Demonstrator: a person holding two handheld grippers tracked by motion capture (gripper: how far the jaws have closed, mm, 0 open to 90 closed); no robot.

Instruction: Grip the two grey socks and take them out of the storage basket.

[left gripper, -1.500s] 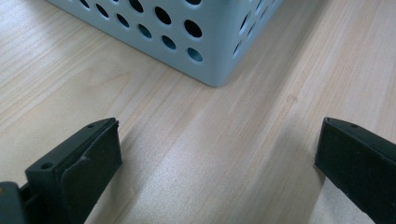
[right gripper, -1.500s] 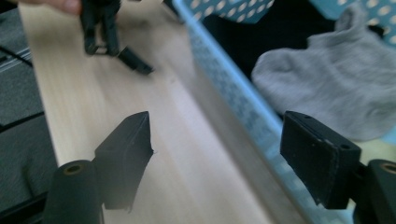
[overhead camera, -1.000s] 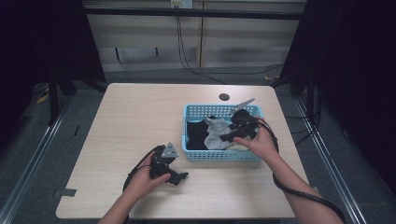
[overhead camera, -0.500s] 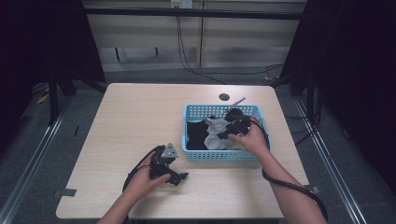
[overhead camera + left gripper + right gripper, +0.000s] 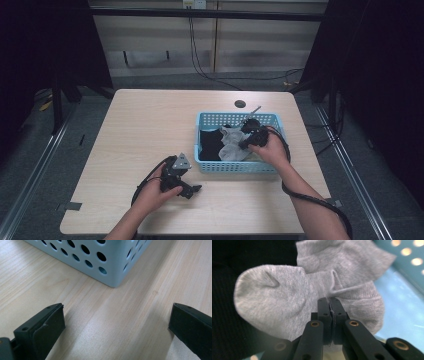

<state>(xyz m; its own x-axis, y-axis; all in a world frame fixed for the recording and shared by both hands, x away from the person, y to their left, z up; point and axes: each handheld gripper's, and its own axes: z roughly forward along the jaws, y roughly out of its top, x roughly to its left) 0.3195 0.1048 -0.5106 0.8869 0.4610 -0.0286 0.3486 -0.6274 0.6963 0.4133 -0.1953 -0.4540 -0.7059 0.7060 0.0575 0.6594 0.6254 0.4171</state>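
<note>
With the right gripper (image 5: pixel 329 302) having just closed its jaws on a fold of the grey sock (image 5: pixel 287 307) inside the blue basket (image 5: pixel 235 167) (the left gripper (image 5: pixel 115 322) rests open on the table (image 5: pixel 150 130)), lift straight up so the black cloth (image 5: pixel 212 142) beside it stays put.

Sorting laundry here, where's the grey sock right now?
In the high view, the grey sock lies in the blue basket at table right, beside black cloth, pinched by the right tool.

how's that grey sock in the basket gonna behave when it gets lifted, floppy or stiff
Probably floppy: the grey sock lies crumpled and puckers where the right gripper pinches a fold, so the rest should dangle. Likely light, being thin knit. It may drag on the black cloth beside it.
</note>
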